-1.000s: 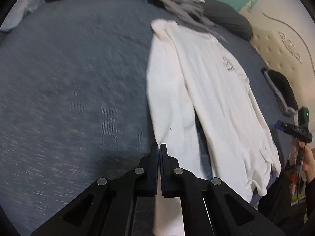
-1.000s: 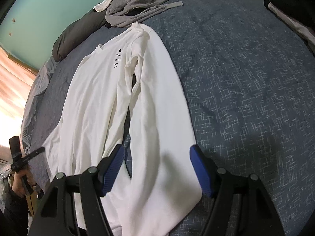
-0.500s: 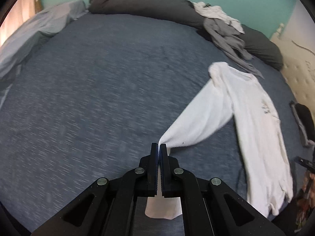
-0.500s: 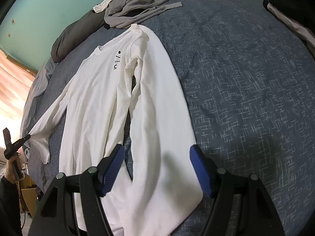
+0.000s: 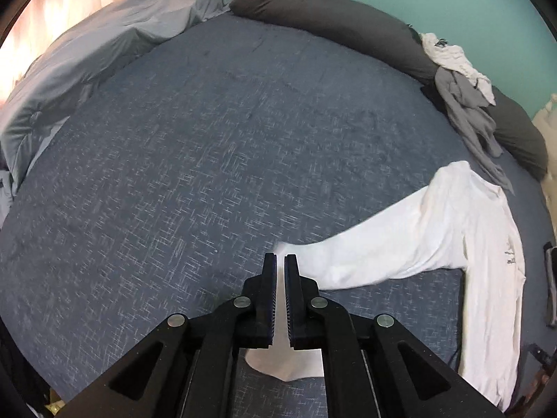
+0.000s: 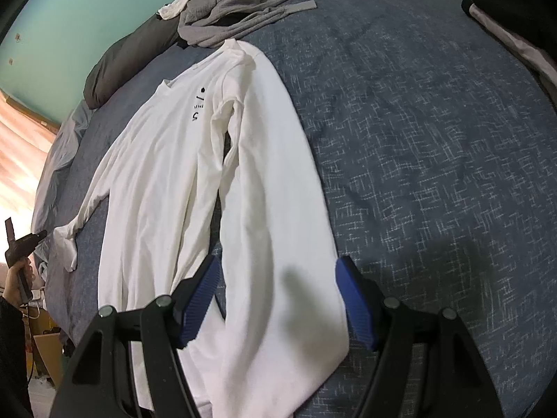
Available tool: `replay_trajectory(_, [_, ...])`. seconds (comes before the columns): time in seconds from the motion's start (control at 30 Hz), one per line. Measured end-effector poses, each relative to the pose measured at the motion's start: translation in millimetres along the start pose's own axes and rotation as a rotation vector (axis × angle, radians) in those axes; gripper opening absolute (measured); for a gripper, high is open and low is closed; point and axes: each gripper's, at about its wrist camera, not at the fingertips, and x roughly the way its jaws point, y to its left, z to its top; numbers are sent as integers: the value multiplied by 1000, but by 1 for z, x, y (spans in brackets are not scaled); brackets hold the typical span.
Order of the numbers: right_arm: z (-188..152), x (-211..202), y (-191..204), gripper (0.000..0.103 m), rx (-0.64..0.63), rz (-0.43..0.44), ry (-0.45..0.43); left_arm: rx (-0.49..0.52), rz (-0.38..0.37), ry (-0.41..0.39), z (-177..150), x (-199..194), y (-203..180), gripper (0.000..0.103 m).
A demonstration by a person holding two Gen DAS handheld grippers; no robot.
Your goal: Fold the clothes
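Observation:
A white long-sleeved shirt (image 5: 487, 244) (image 6: 156, 174) lies face up on the blue bed cover (image 5: 174, 174). Its left sleeve (image 5: 365, 261) is stretched out sideways from the body. My left gripper (image 5: 280, 261) has that sleeve's cuff between its jaws, which are opening; a narrow gap shows between the pads. In the right wrist view the left gripper (image 6: 38, 235) is small at the far left edge, in a hand (image 6: 15, 282). My right gripper (image 6: 278, 299) stands open just above the other sleeve (image 6: 278, 209), which lies along the body.
A heap of grey and white clothes (image 5: 466, 104) (image 6: 236, 10) sits by the shirt's collar against dark pillows (image 5: 330, 24). A light grey blanket (image 5: 87, 55) is bunched along the far left. A black garment (image 6: 515, 10) lies at the right edge.
My left gripper has drawn the left sleeve out sideways, away from the shirt's body, and its jaws have parted slightly. The right gripper has not moved.

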Motion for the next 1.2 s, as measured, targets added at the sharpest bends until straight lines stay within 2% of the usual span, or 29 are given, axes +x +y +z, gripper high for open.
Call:
replay_trajectory(0.2, [-5,9,4,70,-20,14,37,72,-80,8,-26,-10,-19,17])
replay_trajectory(0.43, [-19,19,0,70,-52,-40,94,86,-184,41,-52,-8,-50,22])
replay_trajectory(0.57, [-29,25,4,69,-94,-50,122,126,-222,56,-60,-9,-75,23])
replay_trajectory(0.67, [-33,29,3,54,-101,-35,136,162,-243,63,-66,-12,-94,23])
replay_trajectory(0.8, [-37,29,-1,16,-93,30,130,202,-270,72,-72,-17,-116,24])
replay_trajectory(0.9, [-37,26,-2,6,-96,46,121,228,-285,73,-74,-20,-131,24])
replay_trajectory(0.97, [-35,18,-4,4,-104,49,99,237,-290,72,-76,-21,-139,24])
replay_trajectory(1.2, [-11,-31,-21,2,-90,63,-24,253,-303,86,-80,-18,-153,24])
